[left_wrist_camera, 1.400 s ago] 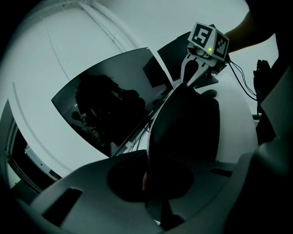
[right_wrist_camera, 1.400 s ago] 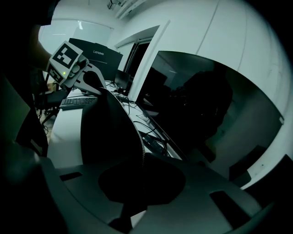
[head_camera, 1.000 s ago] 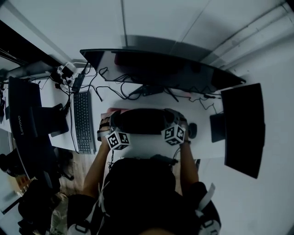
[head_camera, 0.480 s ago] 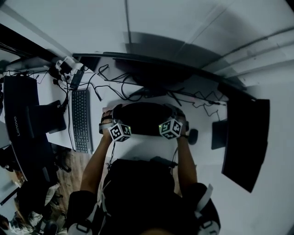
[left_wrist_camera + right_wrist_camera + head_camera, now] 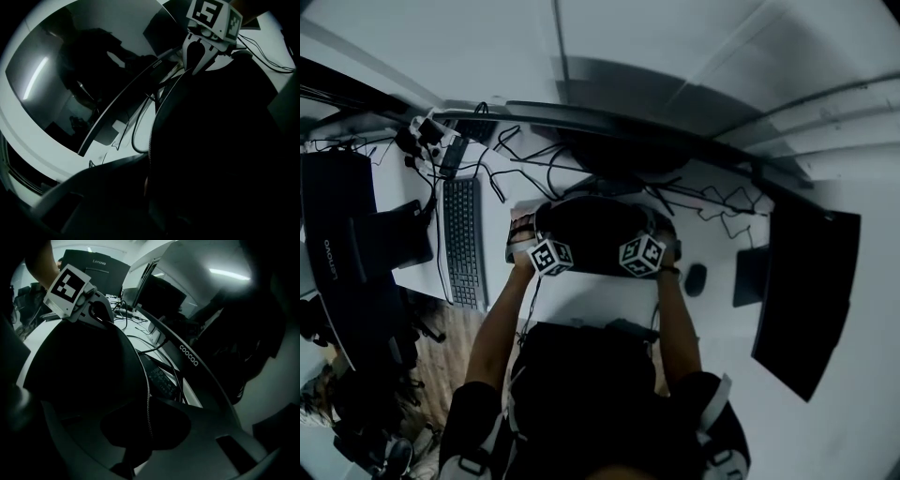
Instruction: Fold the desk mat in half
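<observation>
Two layers of the desk mat (image 5: 595,234) show in the head view: a dark, rounded mass arched over itself on the white desk (image 5: 581,302), just in front of the curved monitor (image 5: 628,141). In the left gripper view its stitched edge (image 5: 151,140) rises as a raised fold.

1. Step in hand (judged): the fold-over. One edge is lifted and carried across the rest of the mat; it is not yet laid flat.
2. Grip, left: the left gripper (image 5: 145,187) holds a corner of the desk mat between narrow jaws. The jaws have just been opening slightly, with the mat edge between them.
3. Grip, right: the right gripper (image 5: 140,446) is clamped narrowly on the opposite corner; the stitched edge (image 5: 148,404) runs straight down into its jaws.
4. Position: both grippers stand at the near side of the arched mat, level with each other, mat between and ahead of them.
5. Next move (judged): align the carried edge with the edge beneath, lower both corners evenly, then release. Keep clear of the cables (image 5: 525,169) near the monitor.

A keyboard (image 5: 467,239) lies left of the mat; a mouse (image 5: 696,278) lies right.
</observation>
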The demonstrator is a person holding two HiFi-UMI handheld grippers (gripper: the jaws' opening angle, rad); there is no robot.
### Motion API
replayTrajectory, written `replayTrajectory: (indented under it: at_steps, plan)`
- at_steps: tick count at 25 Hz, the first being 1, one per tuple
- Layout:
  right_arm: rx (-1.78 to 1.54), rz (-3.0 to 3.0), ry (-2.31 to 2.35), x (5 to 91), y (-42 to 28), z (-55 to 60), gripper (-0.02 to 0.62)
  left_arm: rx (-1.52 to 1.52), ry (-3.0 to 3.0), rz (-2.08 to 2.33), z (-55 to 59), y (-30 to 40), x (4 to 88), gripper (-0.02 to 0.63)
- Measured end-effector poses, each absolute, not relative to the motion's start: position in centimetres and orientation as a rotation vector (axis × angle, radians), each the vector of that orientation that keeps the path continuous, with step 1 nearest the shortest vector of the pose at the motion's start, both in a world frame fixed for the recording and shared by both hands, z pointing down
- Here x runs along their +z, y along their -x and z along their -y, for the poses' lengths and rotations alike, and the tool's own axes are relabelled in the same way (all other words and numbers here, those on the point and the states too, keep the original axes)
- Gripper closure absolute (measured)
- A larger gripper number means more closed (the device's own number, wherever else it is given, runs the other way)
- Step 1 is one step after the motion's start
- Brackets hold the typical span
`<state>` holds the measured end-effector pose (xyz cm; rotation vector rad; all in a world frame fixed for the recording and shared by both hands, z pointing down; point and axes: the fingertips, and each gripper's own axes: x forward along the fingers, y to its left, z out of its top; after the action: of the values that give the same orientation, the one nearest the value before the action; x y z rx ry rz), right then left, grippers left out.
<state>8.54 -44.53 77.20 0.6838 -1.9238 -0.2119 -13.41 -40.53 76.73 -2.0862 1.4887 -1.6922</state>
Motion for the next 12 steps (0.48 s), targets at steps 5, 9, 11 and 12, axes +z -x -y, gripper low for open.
replayTrajectory:
  at_steps: [5, 9, 11, 12]
  plan:
    - [-0.227, 1.908, -0.689, 77.8, -8.5, 45.0, 0.555, -1.765, 2.077, -1.477, 40.9, 13.8, 78.5, 0.439]
    - [-0.225, 1.89, -0.726, 77.8, -8.5, 45.6, 0.528, -1.761, 2.055, -1.554, 40.9, 14.5, 78.8, 0.385]
    - [-0.243, 1.874, -0.762, 77.6, -8.8, 46.0, 0.485, -1.753, 2.044, -1.578, 41.1, 14.9, 78.2, 0.359]
    - [-0.252, 1.868, -0.779, 77.4, -8.9, 46.2, 0.463, -1.752, 2.031, -1.582, 41.2, 15.1, 77.8, 0.356]
